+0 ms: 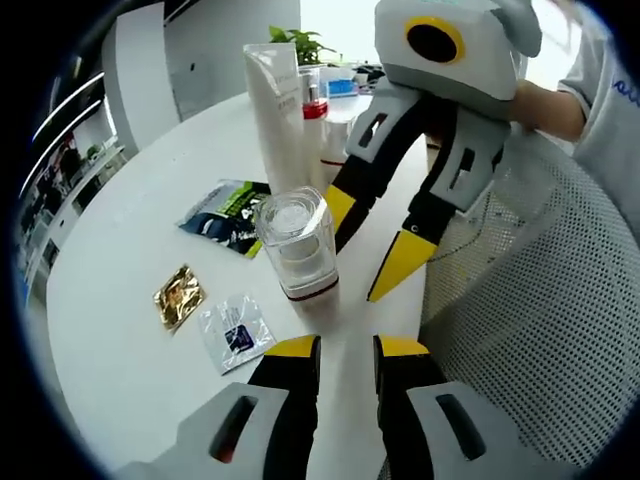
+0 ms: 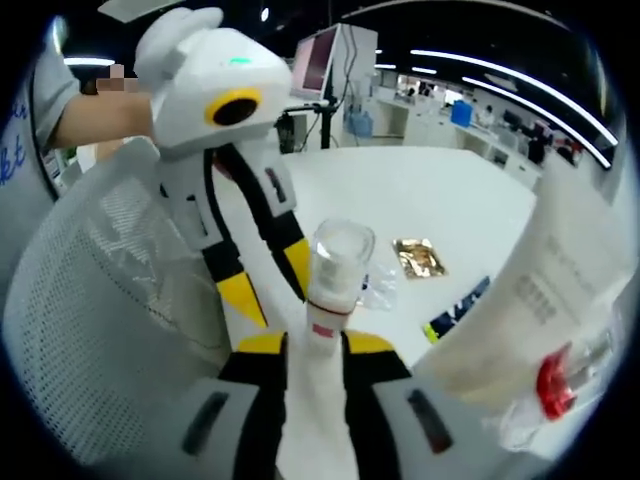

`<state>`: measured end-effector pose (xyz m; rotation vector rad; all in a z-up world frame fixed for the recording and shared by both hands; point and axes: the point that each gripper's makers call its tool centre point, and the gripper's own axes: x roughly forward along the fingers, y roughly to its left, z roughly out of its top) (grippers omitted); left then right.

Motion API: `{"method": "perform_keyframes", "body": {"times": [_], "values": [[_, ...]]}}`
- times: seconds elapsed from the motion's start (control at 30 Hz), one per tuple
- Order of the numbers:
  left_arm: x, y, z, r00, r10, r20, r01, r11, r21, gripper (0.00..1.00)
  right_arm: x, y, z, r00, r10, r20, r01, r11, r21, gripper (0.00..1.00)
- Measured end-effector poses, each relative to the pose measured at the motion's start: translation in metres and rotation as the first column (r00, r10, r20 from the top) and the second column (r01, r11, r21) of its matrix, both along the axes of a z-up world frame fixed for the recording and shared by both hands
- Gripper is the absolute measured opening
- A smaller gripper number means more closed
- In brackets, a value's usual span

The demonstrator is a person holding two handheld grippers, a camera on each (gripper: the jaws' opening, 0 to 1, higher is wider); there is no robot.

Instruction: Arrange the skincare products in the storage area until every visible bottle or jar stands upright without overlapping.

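Two flat sachets, gold and clear, lie leftmost on our white surface; then the clear-capped bottle stands upright before our released left claw, and our right claw beside it gapes too, grasping nothing.

Jar: upright on table, ahead of left gripper
Right gripper: jaws spread, beside jar
Tube: standing behind
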<state>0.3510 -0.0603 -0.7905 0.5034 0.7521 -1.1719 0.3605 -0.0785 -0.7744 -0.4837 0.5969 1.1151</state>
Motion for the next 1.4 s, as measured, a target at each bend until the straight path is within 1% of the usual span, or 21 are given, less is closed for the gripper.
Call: {"method": "perform_keyframes", "body": {"times": [0.23, 0.27, 0.3, 0.33, 0.37, 0.43, 0.5, 0.57, 0.73, 1.0, 1.1, 1.4], "values": [[0.001, 0.004, 0.000, 1.000, 0.007, -0.003, -0.007, 1.000, 0.006, 0.17, -0.005, 0.005, -0.001, 1.000, 0.022, -0.004, -0.022, 1.000, -0.002, 0.20], [0.001, 0.003, 0.000, 1.000, 0.008, -0.003, -0.008, 1.000, 0.006, 0.17, -0.004, 0.003, -0.002, 1.000, 0.017, -0.002, -0.018, 1.000, -0.011, 0.20], [0.001, 0.003, 0.000, 1.000, 0.008, -0.004, -0.008, 1.000, 0.004, 0.17, -0.001, -0.002, -0.005, 1.000, -0.003, -0.001, 0.003, 0.999, -0.036, 0.20], [0.001, 0.002, 0.001, 1.000, 0.007, -0.005, -0.007, 1.000, 0.002, 0.17, 0.003, -0.005, -0.005, 1.000, -0.019, 0.013, 0.020, 0.999, -0.047, 0.21], [0.000, 0.001, 0.000, 1.000, 0.004, -0.006, -0.004, 1.000, 0.001, 0.17, 0.006, -0.006, -0.005, 1.000, -0.020, 0.021, 0.021, 0.999, -0.045, 0.23], [-0.002, -0.001, 0.000, 1.000, -0.002, -0.009, 0.002, 1.000, 0.001, 0.17, 0.008, -0.006, -0.004, 0.999, -0.030, 0.014, 0.031, 0.999, -0.032, 0.24], [-0.002, -0.002, -0.001, 1.000, -0.004, -0.011, 0.004, 1.000, 0.001, 0.17, 0.009, -0.004, 0.000, 0.999, -0.032, 0.009, 0.032, 0.999, -0.004, 0.24], [-0.001, -0.004, -0.001, 1.000, -0.003, -0.010, 0.003, 1.000, -0.002, 0.17, 0.008, -0.002, 0.001, 1.000, -0.030, 0.003, 0.030, 1.000, 0.006, 0.24], [0.002, -0.004, 0.000, 1.000, 0.002, -0.006, -0.002, 1.000, -0.004, 0.17, 0.003, 0.003, 0.001, 1.000, -0.008, -0.001, 0.008, 1.000, 0.003, 0.21], [0.007, -0.002, -0.001, 1.000, 0.013, -0.002, -0.013, 1.000, 0.005, 0.17, -0.001, 0.005, 0.000, 1.000, -0.001, -0.013, 0.001, 1.000, 0.007, 0.18], [0.011, 0.000, -0.003, 0.999, 0.037, 0.002, -0.037, 0.999, 0.011, 0.17, -0.001, 0.006, 0.000, 1.000, 0.002, -0.013, -0.002, 1.000, 0.007, 0.16], [0.020, -0.002, -0.006, 0.998, 0.061, 0.012, -0.062, 0.998, 0.017, 0.12, -0.004, 0.003, 0.000, 1.000, 0.004, -0.014, -0.004, 1.000, 0.000, 0.16]]}}
